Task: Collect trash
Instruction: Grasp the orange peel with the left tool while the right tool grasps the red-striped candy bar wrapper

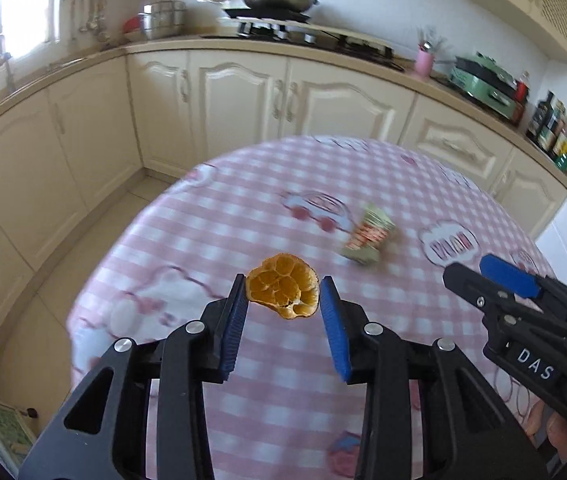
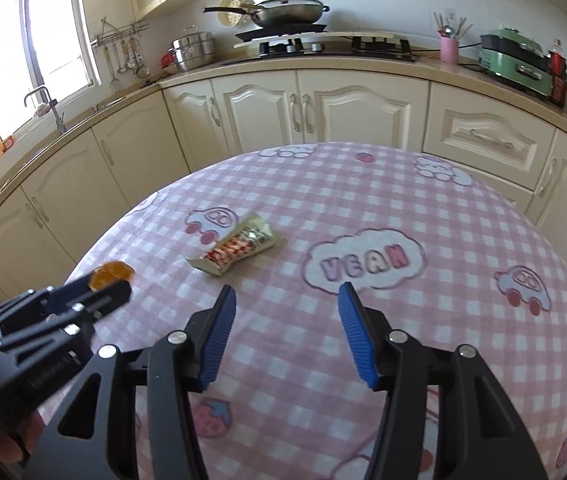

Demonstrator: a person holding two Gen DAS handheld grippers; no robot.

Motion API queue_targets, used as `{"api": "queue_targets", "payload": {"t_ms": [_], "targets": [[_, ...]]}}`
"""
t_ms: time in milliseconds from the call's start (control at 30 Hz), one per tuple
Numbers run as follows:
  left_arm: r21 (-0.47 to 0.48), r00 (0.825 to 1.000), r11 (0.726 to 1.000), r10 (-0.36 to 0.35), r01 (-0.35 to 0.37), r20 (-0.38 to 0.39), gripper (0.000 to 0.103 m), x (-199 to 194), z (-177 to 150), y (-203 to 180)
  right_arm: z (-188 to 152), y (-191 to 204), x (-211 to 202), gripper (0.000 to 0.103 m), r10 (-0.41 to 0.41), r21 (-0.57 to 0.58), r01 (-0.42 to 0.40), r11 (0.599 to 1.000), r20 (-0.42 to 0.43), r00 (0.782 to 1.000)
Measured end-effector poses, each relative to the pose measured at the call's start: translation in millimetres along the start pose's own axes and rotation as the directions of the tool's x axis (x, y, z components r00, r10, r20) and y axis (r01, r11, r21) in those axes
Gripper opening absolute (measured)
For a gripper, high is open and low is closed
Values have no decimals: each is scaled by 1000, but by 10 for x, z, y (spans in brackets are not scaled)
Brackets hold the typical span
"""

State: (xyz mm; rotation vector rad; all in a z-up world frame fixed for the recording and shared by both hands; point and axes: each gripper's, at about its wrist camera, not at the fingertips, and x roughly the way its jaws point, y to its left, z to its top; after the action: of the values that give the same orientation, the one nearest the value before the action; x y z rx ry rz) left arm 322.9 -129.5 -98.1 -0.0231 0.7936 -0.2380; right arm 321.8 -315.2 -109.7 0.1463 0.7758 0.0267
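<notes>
Orange peel (image 1: 283, 291), dried and puckered with a ragged rim, sits right between the blue ribbed pads of the left claw (image 1: 283, 294), pinched at both sides and lifted off the pink-and-white checked cloth of the tabletop (image 1: 267, 208). Beyond it and to the right lies the snack wrapper (image 2: 236, 249), crinkled foil with red print, flat on the cloth near a cartoon car (blurred in the left view, sharp in the right). The right claw (image 2: 287, 294) hangs spread and empty over the cloth, short of the wrapper, with bare checks all round it. From the right view, the left claw (image 2: 101, 290) shows at the near-left rim of the tabletop, peel poking out. Past the far rounded rim stand cream panelled cabinets (image 2: 323, 108).
</notes>
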Motion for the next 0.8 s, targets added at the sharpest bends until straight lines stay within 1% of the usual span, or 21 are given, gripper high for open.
{"api": "queue_targets", "payload": {"t_ms": [133,233,267,367,400,467,500,567,600,700,800], "targets": [[-50,999,998,28,-27,26,35,-21,92,315,121,268,220,53,33,-43,-35,998,-31,999],[-71,999,997,38,-36,32,35,0,106,494,206,458,426,53,29,-79,-33,996,-52,998],[-79,999,996,40,-37,33,35,8,106,563,231,503,497,53,23,-83,-29,996,-62,998],[-97,998,994,43,-39,36,35,30,94,707,300,578,681,55,-31,-78,25,997,-71,997],[-107,998,993,44,-40,36,35,39,90,772,323,555,763,56,-54,-59,49,997,-83,995],[-121,998,992,43,-38,35,35,62,88,846,351,487,871,56,-57,-11,56,998,-112,992],[-124,999,992,41,-37,34,35,71,86,868,356,493,863,56,-64,-16,63,998,-108,992],[-131,999,991,36,-31,32,35,92,79,901,350,528,875,46,-74,-43,69,997,-110,991],[-134,999,991,32,-27,33,35,94,74,907,350,559,864,29,-69,-62,63,996,-106,992],[-136,999,991,21,-15,36,35,64,51,940,302,641,838,27,-68,-106,57,993,-102,992],[-133,999,991,21,-15,43,35,-22,6,983,226,762,765,26,-21,-122,9,992,-99,995]]}}
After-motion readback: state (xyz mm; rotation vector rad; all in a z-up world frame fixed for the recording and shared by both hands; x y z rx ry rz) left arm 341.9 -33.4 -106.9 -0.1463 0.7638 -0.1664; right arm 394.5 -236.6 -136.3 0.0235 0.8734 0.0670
